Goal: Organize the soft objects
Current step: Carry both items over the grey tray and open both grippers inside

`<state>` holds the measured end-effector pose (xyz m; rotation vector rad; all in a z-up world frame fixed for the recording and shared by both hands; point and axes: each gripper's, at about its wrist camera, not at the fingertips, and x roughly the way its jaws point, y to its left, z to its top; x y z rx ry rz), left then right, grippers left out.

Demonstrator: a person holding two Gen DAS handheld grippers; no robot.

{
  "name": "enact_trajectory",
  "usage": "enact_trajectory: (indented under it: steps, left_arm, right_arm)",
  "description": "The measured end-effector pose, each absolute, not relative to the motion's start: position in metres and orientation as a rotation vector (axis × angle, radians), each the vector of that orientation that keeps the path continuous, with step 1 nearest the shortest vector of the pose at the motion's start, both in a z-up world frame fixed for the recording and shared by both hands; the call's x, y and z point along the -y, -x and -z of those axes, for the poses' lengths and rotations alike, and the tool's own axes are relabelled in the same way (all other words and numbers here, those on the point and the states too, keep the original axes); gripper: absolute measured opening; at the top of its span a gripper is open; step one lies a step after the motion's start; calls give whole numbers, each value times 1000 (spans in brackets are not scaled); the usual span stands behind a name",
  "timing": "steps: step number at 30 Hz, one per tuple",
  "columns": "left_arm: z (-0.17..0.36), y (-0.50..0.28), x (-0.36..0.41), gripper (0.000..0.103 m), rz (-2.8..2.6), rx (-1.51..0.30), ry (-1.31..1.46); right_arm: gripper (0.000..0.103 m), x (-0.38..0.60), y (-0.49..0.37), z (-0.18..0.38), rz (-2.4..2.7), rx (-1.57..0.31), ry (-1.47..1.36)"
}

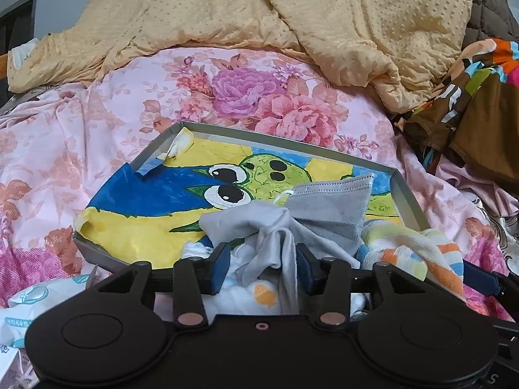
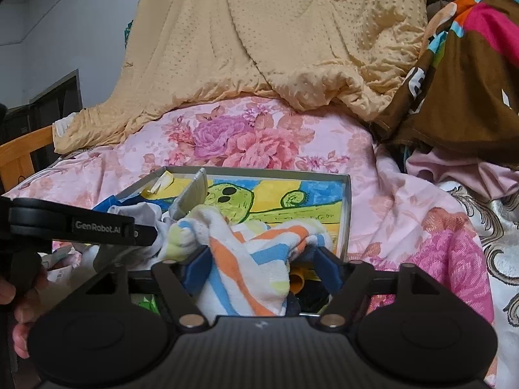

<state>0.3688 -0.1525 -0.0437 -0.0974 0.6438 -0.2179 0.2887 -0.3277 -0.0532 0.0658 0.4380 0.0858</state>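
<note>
Between the left gripper's (image 1: 263, 267) fingers hangs a crumpled pale grey cloth (image 1: 259, 230), pinched; the right gripper's (image 2: 259, 267) fingers clamp a striped fluffy towel (image 2: 249, 256). Both sit just short of the shallow grey tray (image 1: 407, 194). Lower each fully inside before releasing.

We see a bed under a pink floral sheet (image 1: 107, 97). A yellow dotted quilt (image 1: 259, 9) is heaped along its far edge, and a brown patterned blanket (image 2: 460, 74) is piled at the far right corner. A wooden frame (image 2: 22, 155) shows at the left edge, against a pale wall (image 2: 65, 16).
</note>
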Motion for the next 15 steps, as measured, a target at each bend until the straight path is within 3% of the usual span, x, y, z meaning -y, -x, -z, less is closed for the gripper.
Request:
enact_trajectory:
  steps: [4,15]
  left_arm:
    - [40,-364,153,66,213,-635,82]
    - [19,-335,140,88,165,-608,80]
  right_arm:
    - [87,331,-289,53,-68,-449,-70]
    - [101,335,-275,40,-48,-417,-80]
